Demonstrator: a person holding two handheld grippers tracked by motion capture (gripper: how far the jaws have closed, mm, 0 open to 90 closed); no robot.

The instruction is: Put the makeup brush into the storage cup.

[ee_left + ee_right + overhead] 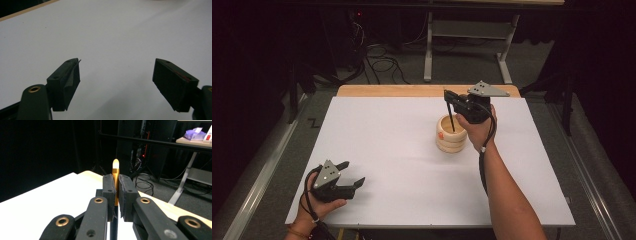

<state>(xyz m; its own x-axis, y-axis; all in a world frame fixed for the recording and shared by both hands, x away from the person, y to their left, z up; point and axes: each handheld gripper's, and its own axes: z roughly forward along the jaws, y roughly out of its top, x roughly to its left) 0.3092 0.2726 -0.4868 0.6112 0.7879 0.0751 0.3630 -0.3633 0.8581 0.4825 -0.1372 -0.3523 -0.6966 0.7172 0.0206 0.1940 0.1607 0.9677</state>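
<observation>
Wood is the material of the small round cup (451,134), which stands on the white worktop (402,165) right of centre, toward the far edge. A thin dark stick (450,116) runs nearly upright from the right claw (447,95) down into the cup's mouth. In the right gripper view this claw (116,188) is clenched on the stick (115,173), whose pale, golden tip rises above the pads while its dark shaft drops below them. The right hand (477,127) holds that claw above and just behind the cup, forearm stretched out over the worktop. Near the front left corner, the left claw (353,176) rests low in the left hand (319,202), released, its jaws spread wide over bare white surface (117,45).
</observation>
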